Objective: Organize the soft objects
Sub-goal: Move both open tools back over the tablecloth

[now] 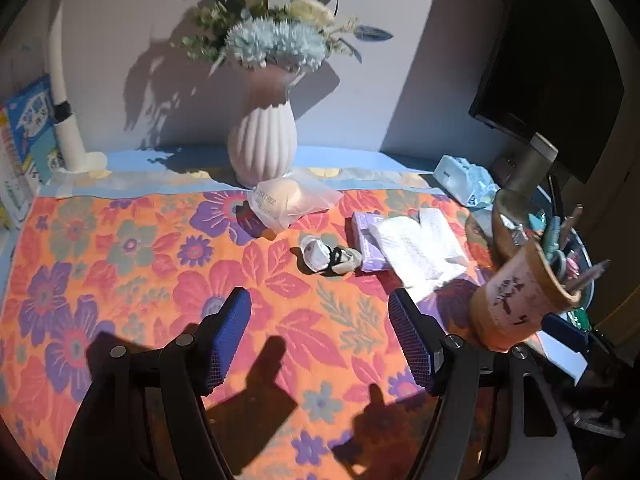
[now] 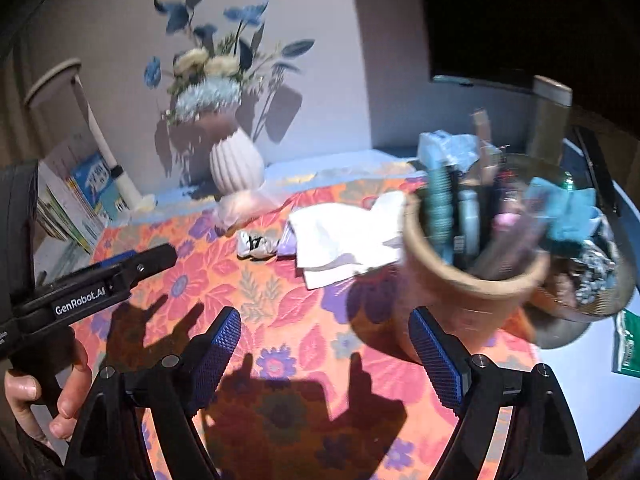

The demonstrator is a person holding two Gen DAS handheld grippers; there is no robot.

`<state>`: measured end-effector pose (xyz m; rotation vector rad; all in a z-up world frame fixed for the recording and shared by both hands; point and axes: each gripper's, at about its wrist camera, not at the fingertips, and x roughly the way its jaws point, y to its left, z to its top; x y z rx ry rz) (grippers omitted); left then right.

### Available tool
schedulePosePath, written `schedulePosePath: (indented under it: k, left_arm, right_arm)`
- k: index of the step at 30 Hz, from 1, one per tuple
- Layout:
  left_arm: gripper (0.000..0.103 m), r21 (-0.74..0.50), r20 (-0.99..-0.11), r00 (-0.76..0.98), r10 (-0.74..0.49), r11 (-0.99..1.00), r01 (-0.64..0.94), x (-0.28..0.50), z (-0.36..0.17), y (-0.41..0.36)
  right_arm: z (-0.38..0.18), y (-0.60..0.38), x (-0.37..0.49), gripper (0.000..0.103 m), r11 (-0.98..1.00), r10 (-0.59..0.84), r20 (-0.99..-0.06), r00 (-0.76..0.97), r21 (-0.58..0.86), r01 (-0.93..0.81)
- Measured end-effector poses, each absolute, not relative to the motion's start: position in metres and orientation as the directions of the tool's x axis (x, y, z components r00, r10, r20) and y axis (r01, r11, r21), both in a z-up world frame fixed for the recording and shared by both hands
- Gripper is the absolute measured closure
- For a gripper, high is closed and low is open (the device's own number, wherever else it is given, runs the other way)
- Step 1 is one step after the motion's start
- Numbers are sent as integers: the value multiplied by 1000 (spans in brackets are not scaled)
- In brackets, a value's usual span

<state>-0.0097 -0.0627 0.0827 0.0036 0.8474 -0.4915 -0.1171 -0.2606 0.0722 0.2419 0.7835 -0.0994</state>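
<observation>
On the flowered cloth [image 1: 120, 264] lie a small white-and-black rolled soft item [image 1: 329, 257] [image 2: 256, 245], a white folded cloth [image 1: 420, 246] [image 2: 344, 236] over a purple pack [image 1: 366, 240], and a clear bag with a peach-coloured soft thing [image 1: 288, 200] [image 2: 240, 206] by the vase. My left gripper [image 1: 320, 312] hangs open above the cloth, short of the rolled item, nothing between its blue pads. It also shows from the side in the right wrist view, the left gripper [image 2: 160, 258] held by a hand [image 2: 44, 392]. My right gripper [image 2: 324, 328] is open and empty, close to the brown cup.
A ribbed white vase [image 1: 262, 148] [image 2: 236, 164] with flowers stands at the back. A brown cup [image 1: 520, 304] [image 2: 468, 276] full of pens stands at right, a glass bowl [image 2: 592, 280] of odds behind it. A blue tissue pack [image 1: 466, 180], monitor [image 1: 556, 60] and books [image 1: 24, 148] line the edges.
</observation>
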Motion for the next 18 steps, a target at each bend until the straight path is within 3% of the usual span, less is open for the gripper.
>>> schedulePosePath:
  k: [8,18]
  left_arm:
    - [33,-201,-722,538,-436,876,440,32,55,-79]
    - [34,-307,-722,480,-499,852,423,79,27,-86]
  right_arm:
    - [43,-242,-62,19,963,-71,-727,683,129,238]
    - [7,-231,3,19,930,-294,-740,605,-77,359]
